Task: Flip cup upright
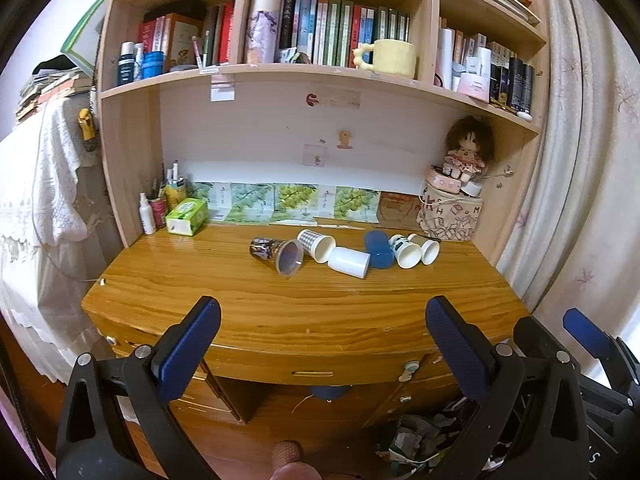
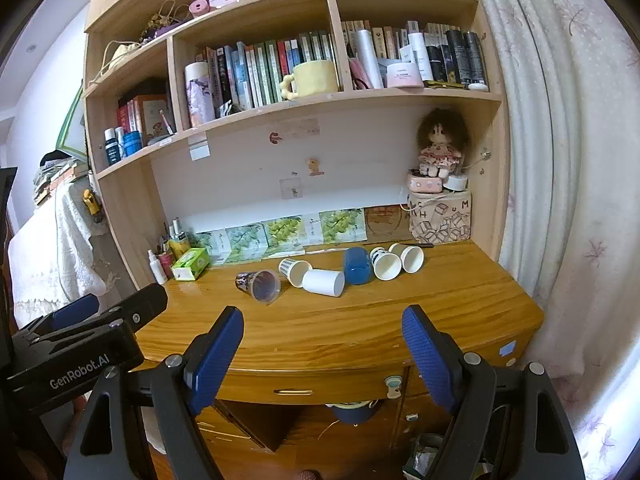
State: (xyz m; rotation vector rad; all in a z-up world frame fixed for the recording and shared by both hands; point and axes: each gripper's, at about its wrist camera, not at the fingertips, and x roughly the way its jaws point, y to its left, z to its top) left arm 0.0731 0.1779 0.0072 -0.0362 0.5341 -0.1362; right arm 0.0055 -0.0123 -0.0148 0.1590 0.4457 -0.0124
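Several cups lie on their sides in a row on the wooden desk (image 1: 240, 304): a clear patterned cup (image 1: 276, 256), a checked paper cup (image 1: 316, 244), a plain white cup (image 1: 349, 262), a blue cup (image 1: 378, 249) and two white paper cups (image 1: 404, 250) (image 1: 425, 248). The same row shows in the right wrist view, from the clear cup (image 2: 260, 285) to the blue cup (image 2: 357, 265). My left gripper (image 1: 322, 322) is open and empty, in front of the desk edge. My right gripper (image 2: 322, 334) is open and empty, also short of the cups.
A green tissue box (image 1: 187, 216), a spray bottle and a pen holder stand at the desk's back left. A doll (image 1: 466, 152) sits on boxes at the back right. Bookshelves rise above. A curtain (image 2: 560, 200) hangs at the right. Drawers and a bin lie below.
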